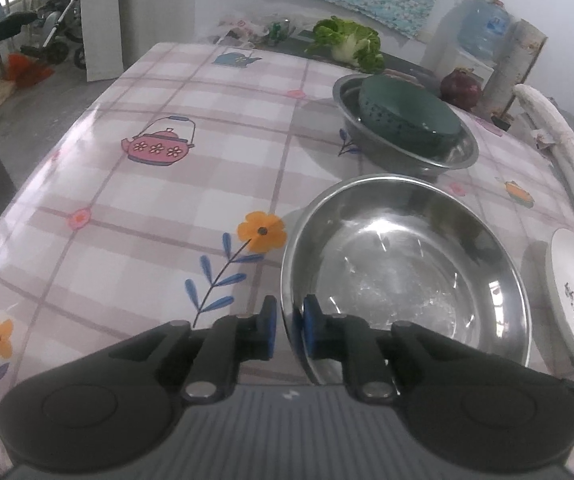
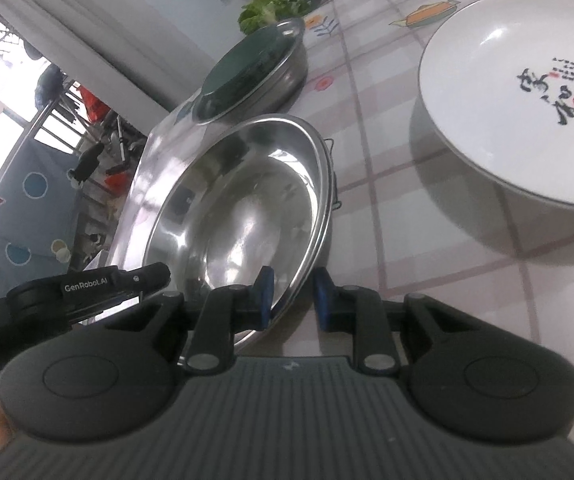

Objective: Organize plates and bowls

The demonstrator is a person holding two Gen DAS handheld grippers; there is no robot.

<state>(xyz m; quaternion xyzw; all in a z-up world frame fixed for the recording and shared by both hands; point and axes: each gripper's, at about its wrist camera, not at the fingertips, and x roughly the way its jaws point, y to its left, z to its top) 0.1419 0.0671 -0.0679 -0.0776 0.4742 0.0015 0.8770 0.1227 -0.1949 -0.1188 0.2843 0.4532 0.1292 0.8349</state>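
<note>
Left wrist view shows the left gripper (image 1: 285, 320) closed on the near-left rim of the large steel bowl (image 1: 407, 264), one blue pad outside the wall and the other inside it. The bowl extends forward and to the right of the fingers and rests on the checked tablecloth (image 1: 167, 184). Its interior is polished, reflective and holds nothing visible.

Right wrist view shows the right gripper (image 2: 292, 298) straddling the near rim of the same large steel bowl (image 2: 247, 208). The left pad sits against the inner side of the rim; the right pad stands slightly off the outer side, so a firm clamp cannot be confirmed from this view, though the jaws are nearly closed around the rim. The bowl appears tilted in this view, which may be the camera's own slant. The left gripper's body (image 2: 87, 292) is visible at the bowl's far-left edge.

Beyond the large bowl stands a second steel bowl (image 1: 463, 152) holding a dark green bowl (image 1: 407, 114) turned upside down. A white plate (image 2: 519, 96) with dark calligraphy and red seals lies to the right of the large bowl, apart from it.
</note>
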